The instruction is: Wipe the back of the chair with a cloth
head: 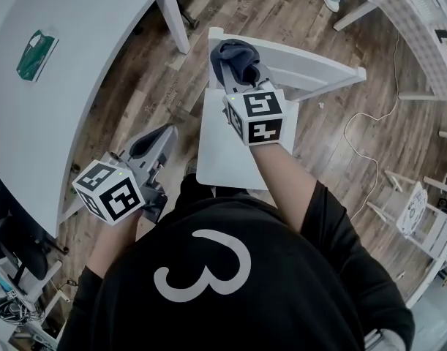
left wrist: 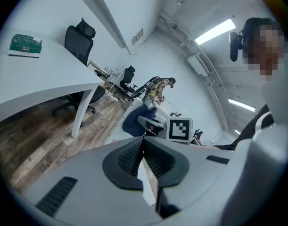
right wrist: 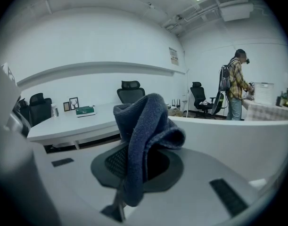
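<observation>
A white chair stands in front of me, its seat near and its back rail running across the far side. My right gripper is shut on a bunched dark blue cloth, which rests at the left end of the back rail. In the right gripper view the cloth sticks up from the jaws, with the chair back just behind it. My left gripper hangs low at the left of the seat, shut and empty. Its own view shows the cloth ahead.
A large white desk with a green packet fills the left. A white cable trails over the wood floor at right, near white furniture. A person stands far off, with office chairs behind the desk.
</observation>
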The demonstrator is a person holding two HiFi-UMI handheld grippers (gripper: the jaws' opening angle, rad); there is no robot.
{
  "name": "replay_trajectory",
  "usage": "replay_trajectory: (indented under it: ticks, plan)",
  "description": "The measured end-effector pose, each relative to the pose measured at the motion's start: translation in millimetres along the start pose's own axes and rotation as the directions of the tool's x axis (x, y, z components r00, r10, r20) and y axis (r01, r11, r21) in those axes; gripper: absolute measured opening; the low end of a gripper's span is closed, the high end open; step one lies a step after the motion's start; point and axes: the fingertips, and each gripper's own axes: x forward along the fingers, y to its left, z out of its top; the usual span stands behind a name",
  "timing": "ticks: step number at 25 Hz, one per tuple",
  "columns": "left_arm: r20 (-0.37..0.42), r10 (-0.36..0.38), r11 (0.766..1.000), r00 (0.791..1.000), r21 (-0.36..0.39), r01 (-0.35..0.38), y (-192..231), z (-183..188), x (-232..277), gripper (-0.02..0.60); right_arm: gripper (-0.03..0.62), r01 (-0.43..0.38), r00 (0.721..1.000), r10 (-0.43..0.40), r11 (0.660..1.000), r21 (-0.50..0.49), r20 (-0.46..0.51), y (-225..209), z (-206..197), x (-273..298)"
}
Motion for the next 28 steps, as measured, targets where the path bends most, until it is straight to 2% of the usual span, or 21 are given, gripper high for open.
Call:
replay_trajectory:
  ticks: [4,11,23,28]
  plan:
    - [0.01,0.018,1.0,1.0,-0.014,-0.018,3.3,-1.4,-3.9,0.014,0.051,0.032,0.999,-0.031,0.999,0.022,-0.009,-0.2,-1.0,3.6]
    - [0.009,0.032,0.999,0.999,-0.04,-0.032,6.1,-8.2,-4.8,0.014,0.051,0.037,0.999,-0.036,0.998,0.042,-0.011,-7.0,-4.0,1.5]
    - [-0.019,0.039,0.999,0.999,-0.023,-0.04,-4.0,-11.2,6.7,0.014,0.051,0.058,0.998,-0.057,0.997,0.047,-0.02,-36.0,-11.5,-10.4]
    - [-0.032,0.016,1.0,0.999,-0.006,-0.016,-14.3,-16.2,20.7,0.014,0.051,0.059,0.998,-0.058,0.997,0.055,-0.008,-49.7,-11.8,-21.0]
